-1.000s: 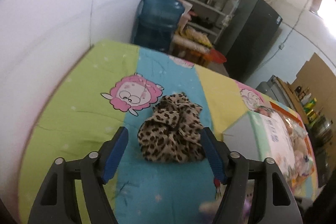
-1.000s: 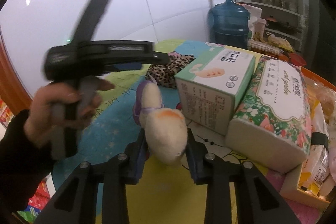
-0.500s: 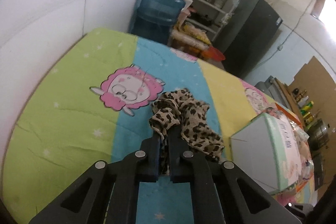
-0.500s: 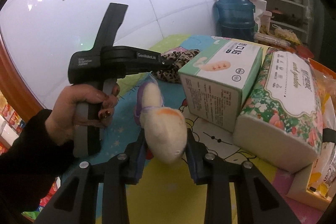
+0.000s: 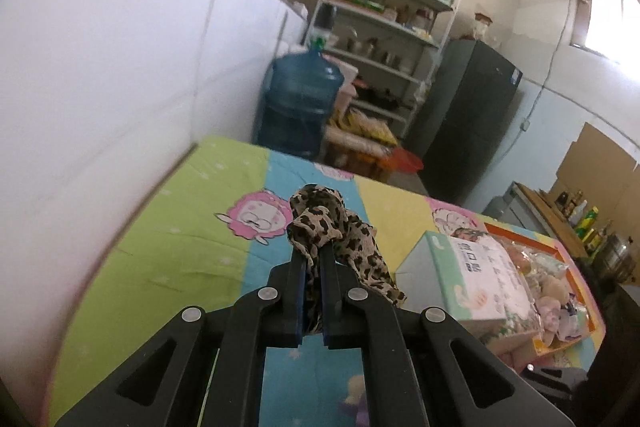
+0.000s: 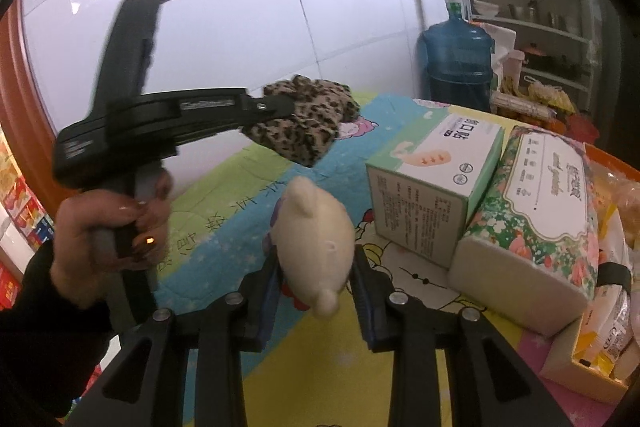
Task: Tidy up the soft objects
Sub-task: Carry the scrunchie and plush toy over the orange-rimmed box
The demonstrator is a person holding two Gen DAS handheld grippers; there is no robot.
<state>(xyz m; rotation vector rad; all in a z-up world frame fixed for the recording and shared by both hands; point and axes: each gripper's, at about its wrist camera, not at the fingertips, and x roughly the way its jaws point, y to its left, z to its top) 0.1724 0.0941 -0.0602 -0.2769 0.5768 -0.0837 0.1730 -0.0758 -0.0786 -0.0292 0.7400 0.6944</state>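
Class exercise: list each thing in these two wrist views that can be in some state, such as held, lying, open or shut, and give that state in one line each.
left gripper: shut on the leopard-print cloth.
leopard-print cloth: pinched, lifted clear of the quilt.
right gripper: shut on the cream plush toy.
cream plush toy: held between the pads, above the quilt.
mint-green box: closed, resting on the quilt.
floral tissue pack: lying beside the box, touching it.
quilt: spread flat.

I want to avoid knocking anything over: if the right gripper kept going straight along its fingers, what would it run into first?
Probably the quilted table cover just ahead: the right gripper, shut on the cream plush toy, tilts downward. The white-and-green box sits to the right of that line, though fisheye depth is uncertain.
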